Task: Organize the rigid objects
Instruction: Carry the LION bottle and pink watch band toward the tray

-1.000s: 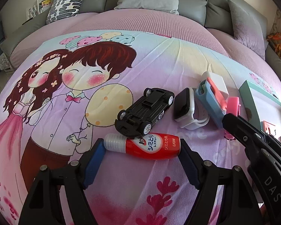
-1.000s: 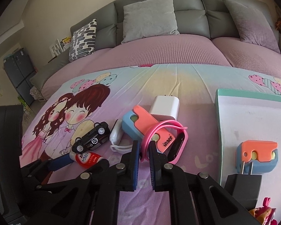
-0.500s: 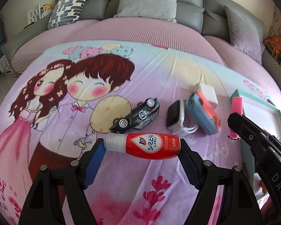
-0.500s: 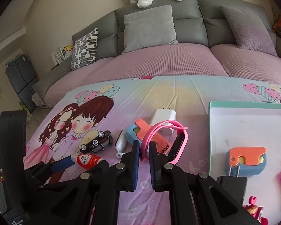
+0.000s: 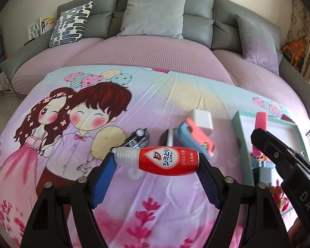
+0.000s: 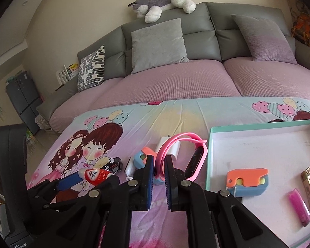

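Red plastic forms the body of the bottle (image 5: pixel 159 160), with a clear ribbed cap at one end and white Japanese lettering on a white drop-shaped label. Your left gripper (image 5: pixel 157 171) clamps it lengthwise: one blue pad presses the cap, the other the base, and the bottle lies level between them, clear of the cartoon-print sheet (image 5: pixel 146 103). Your right gripper (image 6: pixel 159 177) is closed on the strap of the pink watch band (image 6: pixel 183 142); the loop rises above the pads and its dark face hangs just left of the teal tray (image 6: pixel 209 153).

Take the tray as the landmark. Inside it lie an orange-and-blue plug block (image 6: pixel 247 180), a magenta lighter (image 6: pixel 299 208) and a patterned piece at its right edge. Left of the tray, on the sheet, rest a white charger (image 5: pixel 201 119), a second blue-and-orange block (image 5: pixel 193 138), a white-strapped watch (image 5: pixel 168 138) and, farthest from the tray, a black toy car (image 5: pixel 137 138).

Compared with one second ago, both grippers have risen: the sheet items appear smaller and lower, and the grey sofa back (image 5: pixel 196 22) with the plush dog (image 6: pixel 161 5) has come into the left view. The pink band has left the sheet and now overlaps the tray's left rim in the left view. The grips are unchanged.

Both grippers point forward and downward toward the sheet; the left one is pitched more steeply.
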{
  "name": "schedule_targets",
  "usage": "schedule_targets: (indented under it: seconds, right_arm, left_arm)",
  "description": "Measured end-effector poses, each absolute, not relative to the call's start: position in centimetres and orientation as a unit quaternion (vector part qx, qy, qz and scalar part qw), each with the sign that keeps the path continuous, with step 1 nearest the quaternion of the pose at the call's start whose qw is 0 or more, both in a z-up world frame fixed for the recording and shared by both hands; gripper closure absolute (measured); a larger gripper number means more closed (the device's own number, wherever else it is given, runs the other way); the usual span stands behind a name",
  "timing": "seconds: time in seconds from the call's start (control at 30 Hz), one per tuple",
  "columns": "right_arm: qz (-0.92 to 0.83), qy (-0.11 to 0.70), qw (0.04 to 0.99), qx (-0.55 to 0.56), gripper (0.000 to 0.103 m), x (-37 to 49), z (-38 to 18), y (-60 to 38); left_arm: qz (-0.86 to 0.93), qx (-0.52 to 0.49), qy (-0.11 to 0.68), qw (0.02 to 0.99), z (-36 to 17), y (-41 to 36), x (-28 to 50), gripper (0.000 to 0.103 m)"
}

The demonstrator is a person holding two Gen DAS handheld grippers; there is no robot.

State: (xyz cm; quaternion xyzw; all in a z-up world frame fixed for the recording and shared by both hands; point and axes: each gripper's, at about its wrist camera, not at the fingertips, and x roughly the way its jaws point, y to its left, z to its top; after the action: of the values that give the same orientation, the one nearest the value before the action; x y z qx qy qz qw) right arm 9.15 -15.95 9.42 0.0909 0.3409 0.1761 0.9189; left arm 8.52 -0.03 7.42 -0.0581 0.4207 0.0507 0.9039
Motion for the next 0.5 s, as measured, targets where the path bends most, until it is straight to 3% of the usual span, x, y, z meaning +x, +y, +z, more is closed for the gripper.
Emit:
schedule_targets:
  seconds: [0.5]
  right_arm:
    - [0.121,0.336,0.924,0.135,0.092,8.6,10.4,-22.6]
  left_arm:
    - [0.039,-0.061,0.391,0.918,9.8,-5.7,8.5,0.025]
